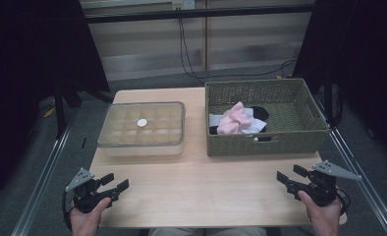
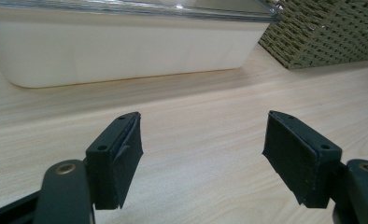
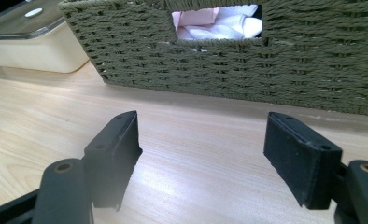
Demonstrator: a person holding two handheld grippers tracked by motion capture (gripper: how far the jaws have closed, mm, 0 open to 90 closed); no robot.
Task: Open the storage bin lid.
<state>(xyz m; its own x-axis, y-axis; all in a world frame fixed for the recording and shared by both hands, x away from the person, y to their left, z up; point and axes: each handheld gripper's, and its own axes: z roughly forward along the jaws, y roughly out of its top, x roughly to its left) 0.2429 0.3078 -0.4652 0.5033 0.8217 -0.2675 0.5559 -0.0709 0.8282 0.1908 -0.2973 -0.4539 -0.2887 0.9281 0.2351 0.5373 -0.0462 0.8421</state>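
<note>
Pale wooden table (image 1: 196,187) against a dark backdrop. Soft, light cloths, pink (image 1: 233,119) on white and black, heaped inside the woven basket (image 1: 260,142) at right; limp, likely easiest pinched at a raised fold. Beside it, a lidded compartment box (image 1: 142,147). Left gripper (image 1: 114,183) and right gripper (image 1: 286,175) low at the near edge, jaws spread wide, empty.

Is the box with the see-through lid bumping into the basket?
Apart. The high view shows a strip of bare table between the box and the basket.
</note>
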